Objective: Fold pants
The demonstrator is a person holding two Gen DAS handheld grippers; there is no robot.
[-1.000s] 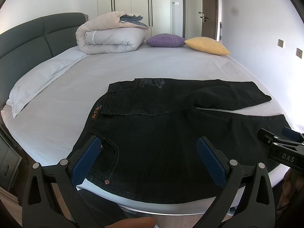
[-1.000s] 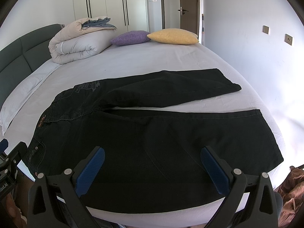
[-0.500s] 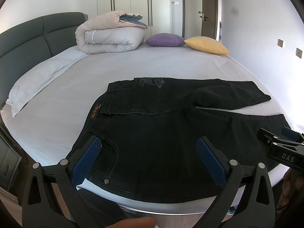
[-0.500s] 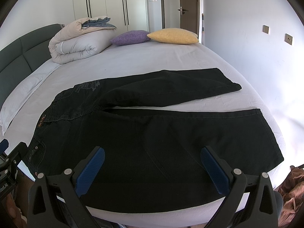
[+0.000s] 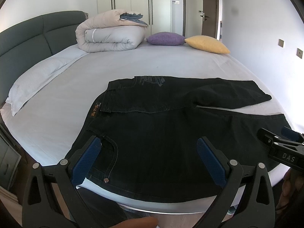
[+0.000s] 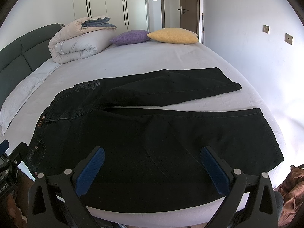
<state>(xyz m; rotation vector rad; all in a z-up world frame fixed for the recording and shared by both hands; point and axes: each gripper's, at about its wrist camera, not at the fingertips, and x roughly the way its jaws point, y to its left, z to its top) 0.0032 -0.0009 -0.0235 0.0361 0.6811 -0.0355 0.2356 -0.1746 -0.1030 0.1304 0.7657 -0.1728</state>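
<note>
Black jeans [image 5: 161, 133] [image 6: 161, 133] lie spread flat on the near part of the bed, waistband to the left, both legs running right. The far leg [image 6: 171, 89] angles away from the near leg [image 6: 209, 133], with a wedge of sheet between them. My left gripper [image 5: 148, 148] hovers open above the waist and front pocket area at the bed's near edge. Over the near leg's thigh, my right gripper [image 6: 152, 157] is open as well. Nothing is between either pair of blue pads. Each gripper shows at the edge of the other's view.
The white-sheeted bed [image 5: 152, 66] has a dark headboard [image 5: 28, 36] on the left. A rolled duvet [image 5: 112, 36], a purple cushion [image 5: 165, 39] and a yellow cushion [image 5: 207, 43] sit at the far side. A white pillow [image 5: 38, 81] lies left. Brown fabric [image 6: 292, 190] lies off the bed's right corner.
</note>
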